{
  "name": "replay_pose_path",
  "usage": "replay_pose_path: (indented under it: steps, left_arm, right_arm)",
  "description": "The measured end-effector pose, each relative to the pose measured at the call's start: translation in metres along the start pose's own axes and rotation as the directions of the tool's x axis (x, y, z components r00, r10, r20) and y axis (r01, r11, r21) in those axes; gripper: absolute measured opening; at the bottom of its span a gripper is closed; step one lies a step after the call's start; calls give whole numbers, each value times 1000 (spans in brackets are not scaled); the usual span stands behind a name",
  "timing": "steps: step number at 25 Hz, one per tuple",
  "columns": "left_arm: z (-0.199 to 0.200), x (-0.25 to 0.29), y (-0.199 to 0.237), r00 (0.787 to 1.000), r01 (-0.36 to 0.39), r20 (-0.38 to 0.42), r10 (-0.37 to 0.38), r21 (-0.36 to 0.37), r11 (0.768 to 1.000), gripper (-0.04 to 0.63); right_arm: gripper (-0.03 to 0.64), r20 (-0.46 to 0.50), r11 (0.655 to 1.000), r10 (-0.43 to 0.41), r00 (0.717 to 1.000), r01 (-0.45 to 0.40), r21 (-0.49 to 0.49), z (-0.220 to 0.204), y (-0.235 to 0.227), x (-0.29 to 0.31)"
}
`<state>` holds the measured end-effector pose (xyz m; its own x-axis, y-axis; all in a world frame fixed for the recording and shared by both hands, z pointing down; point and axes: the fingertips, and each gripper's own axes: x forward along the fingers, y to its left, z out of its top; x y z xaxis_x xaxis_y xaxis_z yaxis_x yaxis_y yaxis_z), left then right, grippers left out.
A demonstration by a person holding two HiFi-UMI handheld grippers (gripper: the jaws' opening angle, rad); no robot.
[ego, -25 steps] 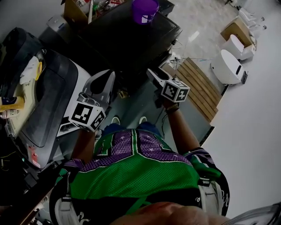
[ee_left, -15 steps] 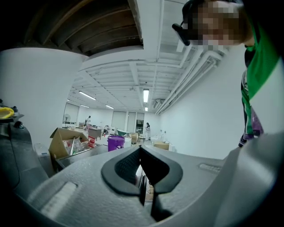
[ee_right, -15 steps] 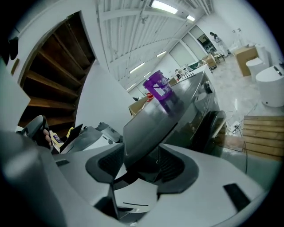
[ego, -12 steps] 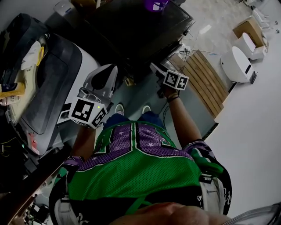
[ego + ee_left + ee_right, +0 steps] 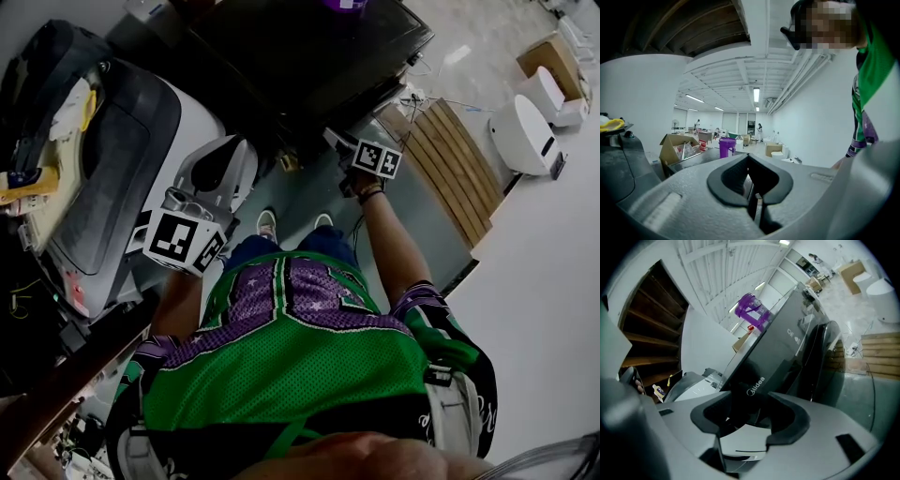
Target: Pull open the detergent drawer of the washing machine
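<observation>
With my step forward the black glossy front-loading washing machine [image 5: 780, 341] looms nearer, its detergent drawer somewhere on that front panel, not yet reached, my right gripper [image 5: 750, 416] spread empty, left gripper [image 5: 749, 176] closed on nothing.

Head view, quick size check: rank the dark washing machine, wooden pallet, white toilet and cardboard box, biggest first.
1. dark washing machine
2. wooden pallet
3. white toilet
4. cardboard box
Toilet and box lie farther from the camera, so their real sizes are unsure.

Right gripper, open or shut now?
Open: the right gripper shows jaws apart in its own view, holding nothing; the washing machine lies beyond.
</observation>
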<state>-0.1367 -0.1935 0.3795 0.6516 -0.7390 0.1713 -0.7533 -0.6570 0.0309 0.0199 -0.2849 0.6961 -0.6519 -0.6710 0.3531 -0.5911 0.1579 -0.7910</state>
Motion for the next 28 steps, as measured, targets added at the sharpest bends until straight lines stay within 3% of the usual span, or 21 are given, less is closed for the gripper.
replay_pose_path:
  steps: [5,8,14,18,22,28]
  left_arm:
    - [-5,-1,-2,1000,-22,-20,22,10,1000,14]
    - [-7,-2,-2,999,-42,-28,42,12,999,14]
    - [-10,1,-4,997,-64,-43,65,18,998,14]
    - [-13,5,-6,995,-77,-56,77,17,997,14]
    - [-14,7,-6,994,-86,-64,88,21,996,14]
    - [-19,13,-10,991,-96,-90,99,34,995,14]
  right_arm:
    - [224,27,992,65,998,-68,107,-2,-19,8]
    - [222,21,992,52,998,-54,111,-5,-32,13]
    - [221,-74,996,-40,996,34,-84,-17,-51,22]
    - [221,-95,981,-57,994,38,-190,-15,-52,27]
    - [221,-85,980,7,996,-23,-199,-8,-50,28]
    - [221,-81,973,187,979,-195,-121,-1,-41,30]
